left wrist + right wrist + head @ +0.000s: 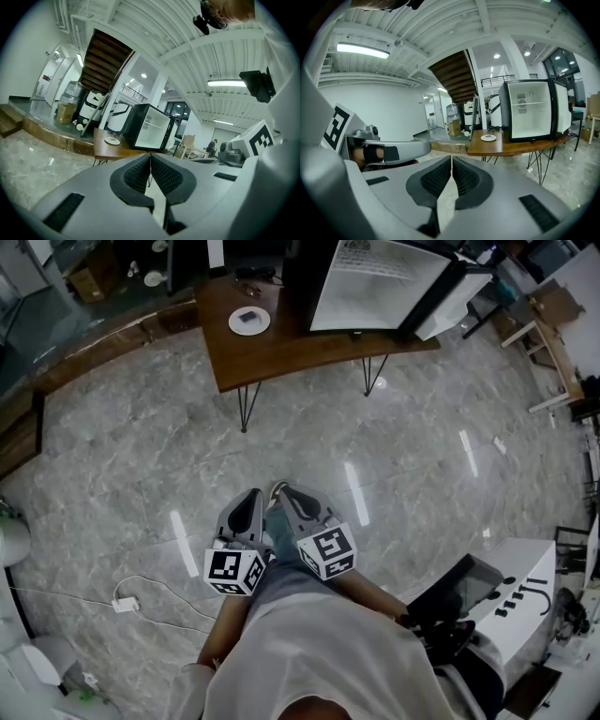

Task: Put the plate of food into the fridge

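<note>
A white plate (248, 321) with a dark piece of food lies on the wooden table (281, 352), left of the black mini fridge (375, 282), whose door stands open. The plate (112, 140) and fridge (150, 126) show far off in the left gripper view. In the right gripper view the plate (488, 137) sits beside the fridge (529, 110). My left gripper (255, 494) and right gripper (281, 489) are side by side over the floor, well short of the table. Both point towards the table. The left gripper (150, 155) is shut and empty, and so is the right gripper (451, 158).
Grey marble floor (394, 465) lies between me and the table, which stands on thin hairpin legs (246, 409). A white cable with a plug (125, 603) lies on the floor at the left. A wooden step (84, 357) runs along the far left, and a white cabinet (520, 587) stands at the right.
</note>
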`<move>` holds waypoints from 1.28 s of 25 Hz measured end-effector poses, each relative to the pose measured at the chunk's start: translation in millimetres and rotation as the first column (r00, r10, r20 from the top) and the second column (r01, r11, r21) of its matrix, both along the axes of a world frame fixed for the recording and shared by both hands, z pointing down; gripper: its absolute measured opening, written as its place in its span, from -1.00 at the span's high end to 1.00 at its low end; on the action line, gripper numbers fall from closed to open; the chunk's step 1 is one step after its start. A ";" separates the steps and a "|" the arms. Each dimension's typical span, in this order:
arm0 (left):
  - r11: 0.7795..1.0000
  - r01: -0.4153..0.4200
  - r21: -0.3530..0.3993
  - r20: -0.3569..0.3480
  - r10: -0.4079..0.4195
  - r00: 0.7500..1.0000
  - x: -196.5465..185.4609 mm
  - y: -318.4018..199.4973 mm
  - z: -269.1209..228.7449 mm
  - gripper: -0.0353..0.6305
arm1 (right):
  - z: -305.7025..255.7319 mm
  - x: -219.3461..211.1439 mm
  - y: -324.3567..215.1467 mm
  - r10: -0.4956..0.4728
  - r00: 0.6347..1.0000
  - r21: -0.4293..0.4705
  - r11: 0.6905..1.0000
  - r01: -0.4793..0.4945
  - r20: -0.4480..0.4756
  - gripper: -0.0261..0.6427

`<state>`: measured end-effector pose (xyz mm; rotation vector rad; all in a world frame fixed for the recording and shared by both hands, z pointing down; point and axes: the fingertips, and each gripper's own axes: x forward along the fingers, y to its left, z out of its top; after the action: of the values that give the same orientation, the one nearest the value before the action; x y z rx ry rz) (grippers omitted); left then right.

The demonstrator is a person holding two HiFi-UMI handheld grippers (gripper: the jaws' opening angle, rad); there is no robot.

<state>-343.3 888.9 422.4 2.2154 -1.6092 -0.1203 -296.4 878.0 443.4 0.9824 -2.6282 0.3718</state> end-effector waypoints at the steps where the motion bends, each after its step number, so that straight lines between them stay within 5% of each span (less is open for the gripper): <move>1: 1.000 -0.002 -0.006 0.003 0.002 1.000 -3.6 -28.8 -0.8 0.83 | -2.4 -5.8 -28.9 -0.006 1.000 -0.001 1.000 0.006 0.002 0.86; 11: 0.997 -0.079 -0.004 0.089 0.079 0.993 -18.8 -302.1 5.5 0.83 | 9.1 -41.5 -308.7 -0.027 1.000 -0.021 0.999 0.027 0.013 0.86; 16: 1.000 -0.011 0.007 0.140 0.010 0.990 -31.7 -405.7 1.8 0.83 | 13.9 -32.3 -423.5 0.032 0.999 -0.032 0.999 -0.032 -0.010 0.86; 23: 0.995 0.011 0.104 0.010 -0.012 1.000 -52.9 -509.7 -30.8 0.83 | 12.7 -32.2 -529.6 0.087 0.996 -0.124 0.989 -0.082 0.038 0.86; 32: 1.000 0.007 -0.028 -0.023 -0.008 1.000 -107.1 -648.2 20.0 0.83 | 51.0 -59.3 -639.9 0.078 0.996 -0.214 0.974 -0.069 0.036 0.86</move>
<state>-450.4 240.8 442.4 2.1795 -1.5974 -0.1251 -355.7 238.1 494.4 1.0114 -2.5294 0.6842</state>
